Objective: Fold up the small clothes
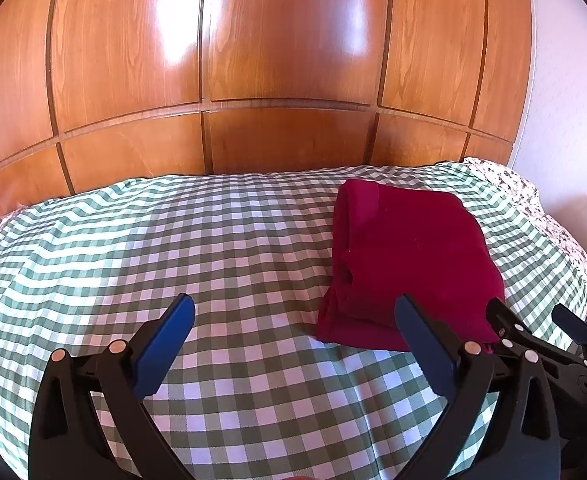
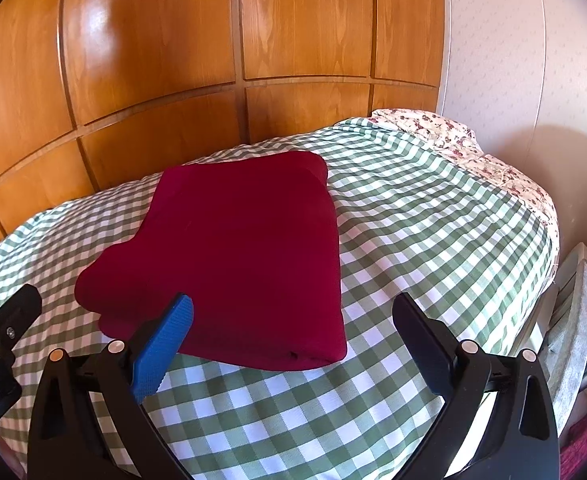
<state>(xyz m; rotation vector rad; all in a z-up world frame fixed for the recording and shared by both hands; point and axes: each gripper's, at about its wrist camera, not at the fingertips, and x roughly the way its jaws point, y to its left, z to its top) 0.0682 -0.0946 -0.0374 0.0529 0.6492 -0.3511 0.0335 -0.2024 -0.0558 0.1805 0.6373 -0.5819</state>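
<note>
A dark red garment (image 1: 409, 264) lies folded into a compact block on the green-and-white checked bedspread (image 1: 173, 248). It also shows in the right wrist view (image 2: 245, 256), ahead and left of centre. My left gripper (image 1: 293, 312) is open and empty, over bare bedspread left of the garment's near edge. My right gripper (image 2: 293, 312) is open and empty, just short of the garment's near right corner; it also shows in the left wrist view (image 1: 533, 316).
A glossy wooden panelled wall (image 1: 285, 60) stands behind the bed. A floral sheet (image 2: 493, 160) shows at the bed's far right edge. A white wall (image 2: 513, 60) and grey items (image 2: 573, 300) are beside the bed at right.
</note>
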